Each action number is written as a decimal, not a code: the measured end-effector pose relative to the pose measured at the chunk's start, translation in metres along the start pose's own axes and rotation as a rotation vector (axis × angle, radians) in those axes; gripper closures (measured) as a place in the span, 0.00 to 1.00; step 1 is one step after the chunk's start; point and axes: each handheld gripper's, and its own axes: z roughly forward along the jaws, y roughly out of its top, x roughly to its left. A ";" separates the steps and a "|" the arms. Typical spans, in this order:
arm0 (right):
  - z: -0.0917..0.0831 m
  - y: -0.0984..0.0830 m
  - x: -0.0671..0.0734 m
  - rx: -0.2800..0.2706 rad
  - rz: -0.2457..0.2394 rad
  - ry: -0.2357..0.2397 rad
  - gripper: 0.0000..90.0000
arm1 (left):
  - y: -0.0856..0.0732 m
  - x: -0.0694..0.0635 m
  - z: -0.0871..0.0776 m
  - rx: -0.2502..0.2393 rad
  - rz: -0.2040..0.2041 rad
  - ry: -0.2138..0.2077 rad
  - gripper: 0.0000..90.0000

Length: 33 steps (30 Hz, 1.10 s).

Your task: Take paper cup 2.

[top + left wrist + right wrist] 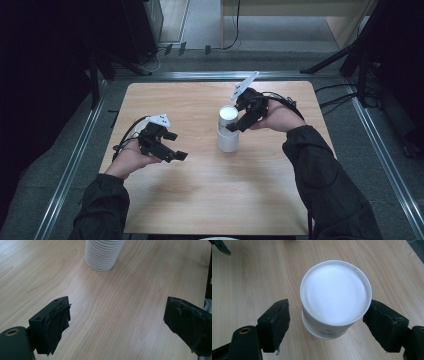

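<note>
A stack of white paper cups (pixel 227 135) stands upside down near the middle of the wooden table (pixel 210 200). My right gripper (pixel 234 127) reaches in from the right at the top of the stack. In the right gripper view its jaws stand wide on either side of the top cup (pixel 335 297); a gap shows at the left jaw, and the right jaw is at the cup's edge. My left gripper (pixel 177 146) hovers over the table to the left of the stack, open with nothing in it. The ribbed foot of the stack (pixel 102 255) lies ahead of the left gripper (pixel 117 307).
The table is bare wood around the stack, with its edges close on every side. Beyond it lie a grey floor, metal rails, cables (pixel 340 100) at the right and dark stand legs (pixel 330 62) at the back right.
</note>
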 end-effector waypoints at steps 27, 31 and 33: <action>0.002 0.016 -0.005 0.063 0.004 0.006 0.37 | -0.004 0.000 0.004 0.006 0.014 -0.011 0.16; -0.001 0.017 -0.005 0.059 -0.001 0.008 0.38 | -0.004 0.000 0.004 0.010 0.020 -0.016 0.16; -0.004 0.018 -0.004 0.055 0.006 0.008 0.38 | -0.004 0.000 0.004 0.010 0.019 -0.016 0.16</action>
